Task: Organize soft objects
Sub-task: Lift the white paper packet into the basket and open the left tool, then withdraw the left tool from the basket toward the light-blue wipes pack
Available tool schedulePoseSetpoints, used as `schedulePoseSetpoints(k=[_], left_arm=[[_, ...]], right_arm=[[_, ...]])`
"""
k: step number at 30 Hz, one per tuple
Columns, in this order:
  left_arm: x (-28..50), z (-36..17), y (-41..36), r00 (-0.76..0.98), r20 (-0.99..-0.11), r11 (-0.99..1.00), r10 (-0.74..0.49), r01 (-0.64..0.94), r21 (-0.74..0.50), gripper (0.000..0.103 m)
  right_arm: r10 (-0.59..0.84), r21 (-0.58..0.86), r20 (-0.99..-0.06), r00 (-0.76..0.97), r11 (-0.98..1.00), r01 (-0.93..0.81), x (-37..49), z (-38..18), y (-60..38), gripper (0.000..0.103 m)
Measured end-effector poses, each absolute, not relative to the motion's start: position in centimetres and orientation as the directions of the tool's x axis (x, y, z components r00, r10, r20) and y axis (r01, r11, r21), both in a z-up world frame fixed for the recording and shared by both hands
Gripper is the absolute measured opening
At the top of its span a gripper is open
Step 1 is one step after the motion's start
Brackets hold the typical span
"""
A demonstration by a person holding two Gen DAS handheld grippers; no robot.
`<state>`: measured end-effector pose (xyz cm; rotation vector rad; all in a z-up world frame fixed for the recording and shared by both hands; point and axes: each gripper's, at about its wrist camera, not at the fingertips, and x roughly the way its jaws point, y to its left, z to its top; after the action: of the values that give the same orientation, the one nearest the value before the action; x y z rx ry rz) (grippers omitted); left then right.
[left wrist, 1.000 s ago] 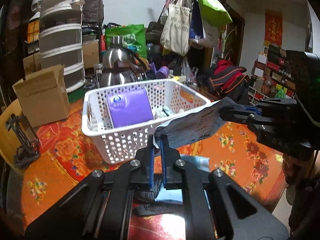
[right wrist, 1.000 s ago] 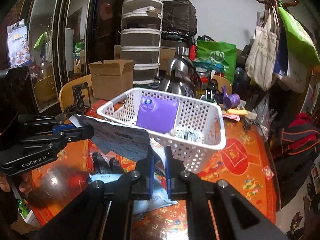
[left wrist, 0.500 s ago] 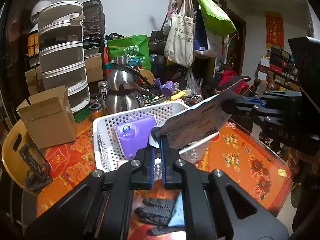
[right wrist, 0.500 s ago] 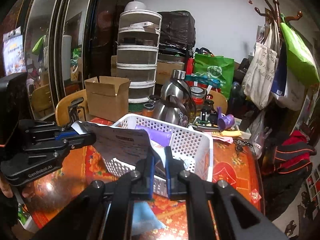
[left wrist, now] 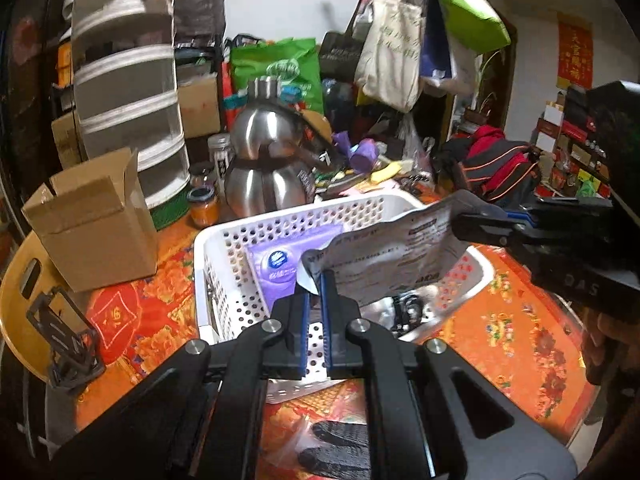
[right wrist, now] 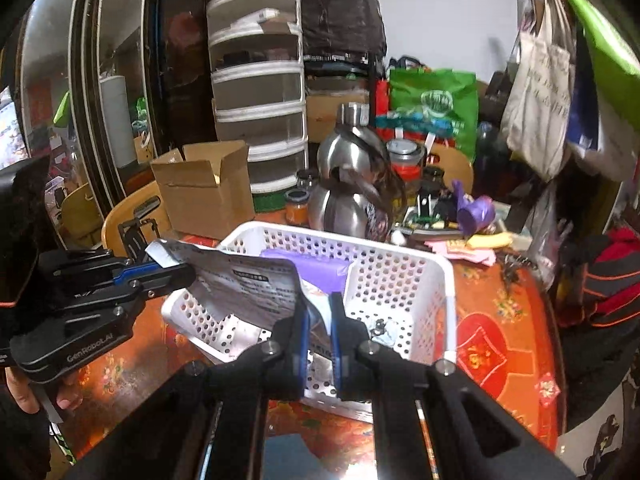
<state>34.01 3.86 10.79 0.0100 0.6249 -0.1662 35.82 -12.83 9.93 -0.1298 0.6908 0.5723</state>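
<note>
Carried up from the counter and now over the white basket: printed soft packet, pinched between left gripper and right gripper, ready for lowering in.

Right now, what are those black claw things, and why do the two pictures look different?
They are two hand-held grabbers, each carrying its own camera, so each picture looks along one grabber. The left gripper and the right gripper are both shut on one flat printed packet, one at each end, holding it over a white basket. A purple pack already lies inside. The basket sits on an orange flowered tablecloth, near a cardboard box and a steel kettle.
</note>
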Motion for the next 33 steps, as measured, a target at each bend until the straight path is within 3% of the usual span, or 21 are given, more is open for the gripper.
schedulePoseSetpoints(k=[16,18,21,23,25,26,28,30,32,33], left_arm=[[40.5,3.6,6.0,0.722,-0.683,0.994,-0.112,0.072,-0.087,0.005],[40.9,3.2,6.4,0.718,-0.689,0.994,-0.102,0.049,-0.095,0.005],[41.6,2.7,6.8,0.702,-0.707,0.995,-0.084,0.024,-0.094,0.005],[41.5,2.6,6.9,0.701,-0.708,0.995,-0.082,0.019,-0.097,0.005],[41.2,2.8,7.0,0.706,-0.702,0.994,-0.09,0.02,-0.107,0.006],[41.2,2.8,7.0,0.706,-0.702,0.993,-0.097,0.024,-0.112,0.01],[41.0,2.8,7.0,0.704,-0.702,0.991,-0.112,0.028,-0.13,0.03],[40.8,2.8,6.8,0.701,-0.704,0.99,-0.116,0.026,-0.136,0.07],[40.4,2.9,6.4,0.705,-0.701,0.991,-0.111,0.025,-0.132,0.082],[40.0,3.0,6.2,0.718,-0.69,0.993,-0.097,0.025,-0.114,0.083]], right_arm=[[0.416,0.102,-0.694,0.588,0.865,-0.492,39.6,4.1,-11.8,0.009],[0.409,0.11,-0.693,0.594,0.874,-0.474,40.1,3.9,-12.1,0.013],[0.371,0.095,-0.708,0.601,0.893,-0.44,40.9,3.4,-12.5,0.034],[0.34,0.07,-0.702,0.626,0.908,-0.414,40.9,3.4,-13.0,0.055],[0.322,0.053,-0.698,0.639,0.914,-0.402,40.9,3.5,-13.2,0.066],[0.303,0.042,-0.7,0.647,0.921,-0.387,40.9,3.4,-13.5,0.071],[0.292,0.039,-0.705,0.646,0.926,-0.376,40.9,3.4,-13.8,0.077],[0.273,0.025,-0.705,0.655,0.932,-0.361,40.9,3.3,-14.2,0.082],[0.265,0.022,-0.711,0.652,0.934,-0.356,40.7,3.2,-14.5,0.092],[0.267,0.027,-0.713,0.649,0.935,-0.354,40.6,3.1,-14.8,0.092]])
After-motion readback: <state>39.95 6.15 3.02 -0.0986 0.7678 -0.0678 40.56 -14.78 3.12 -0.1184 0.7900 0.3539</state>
